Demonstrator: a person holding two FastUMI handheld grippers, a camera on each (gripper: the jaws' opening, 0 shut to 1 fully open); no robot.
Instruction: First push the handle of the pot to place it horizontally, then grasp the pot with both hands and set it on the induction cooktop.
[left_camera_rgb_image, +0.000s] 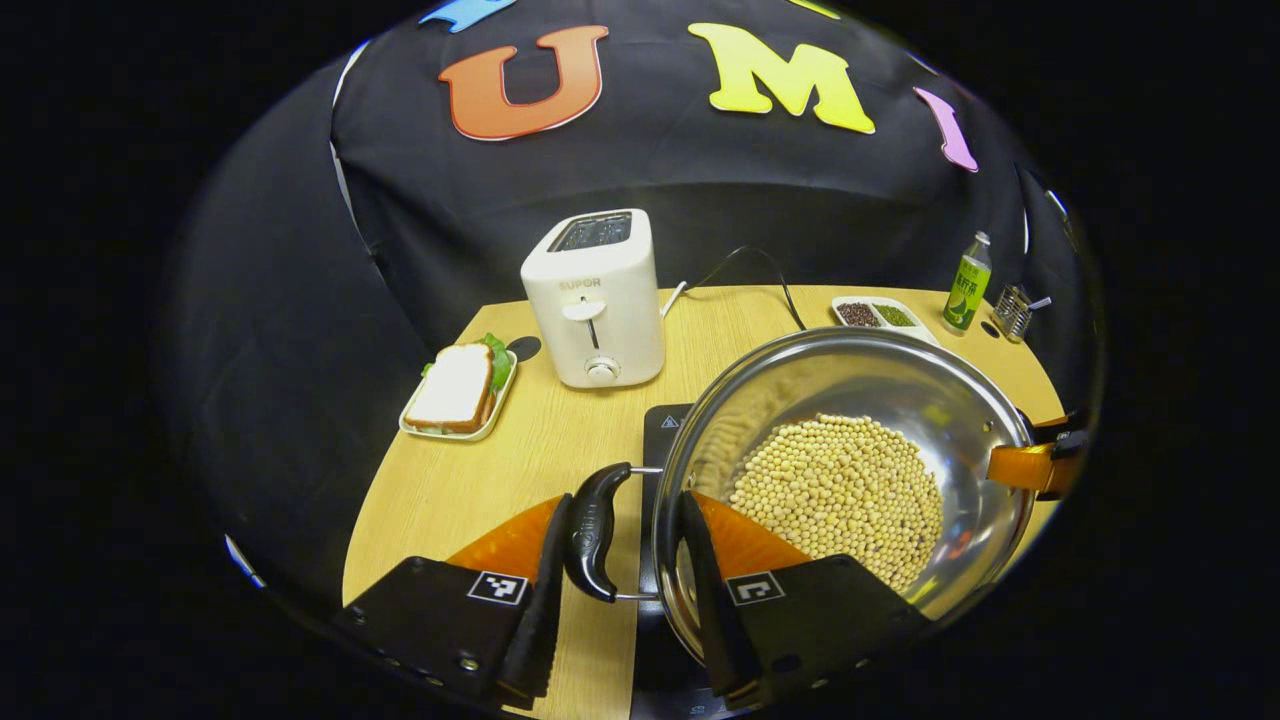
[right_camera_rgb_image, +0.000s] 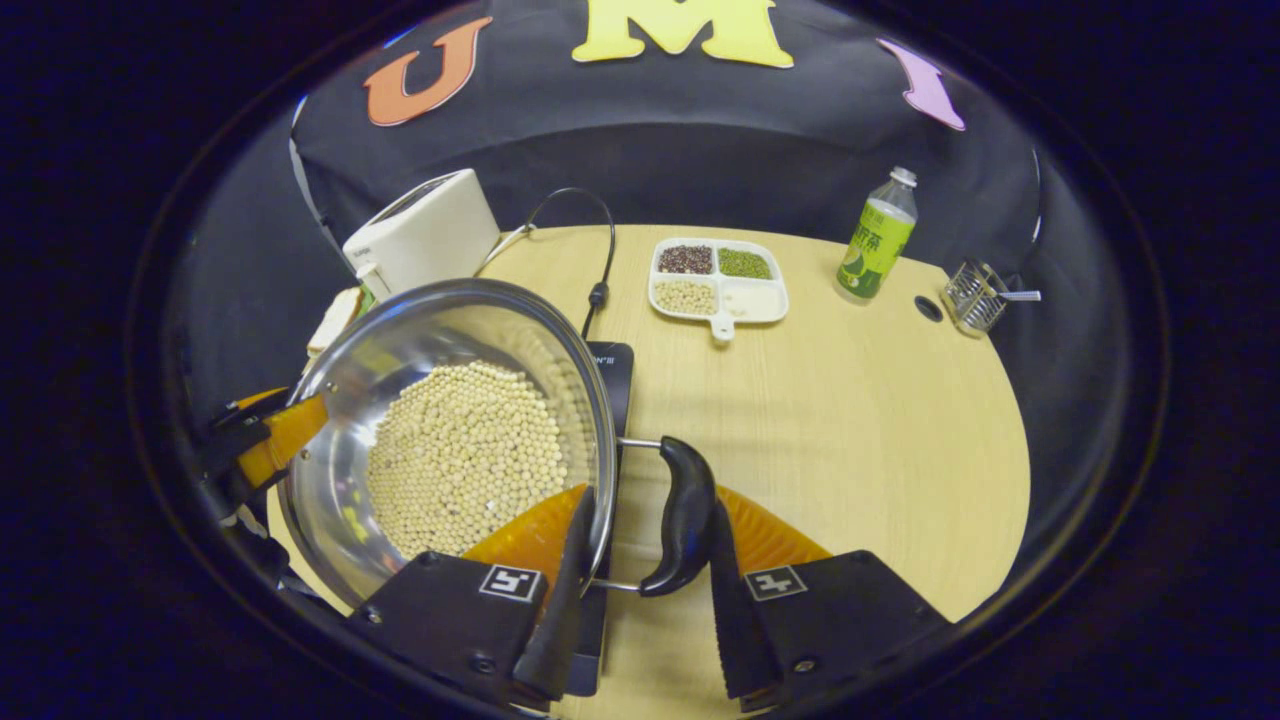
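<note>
Pot (left_camera_rgb_image: 850, 480) over cooktop (left_camera_rgb_image: 665, 425), wood table (right_camera_rgb_image: 850, 420).

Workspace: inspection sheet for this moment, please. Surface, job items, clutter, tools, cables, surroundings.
Surface: round light wood table, small hole near its far edge.
Job's things: steel pot holding pale beans, over the black induction cooktop; contact with it cannot be told. Both black pot handles lie horizontal.
Clutter: white toaster, sandwich on a tray, divided dish of beans and grains, green bottle, wire holder.
Grippers: left tool straddles the left handle, right tool the right handle; whether they squeeze cannot be told.
Cables: black cable looping behind the cooktop.
Surroundings: black cloth booth wall.
</note>
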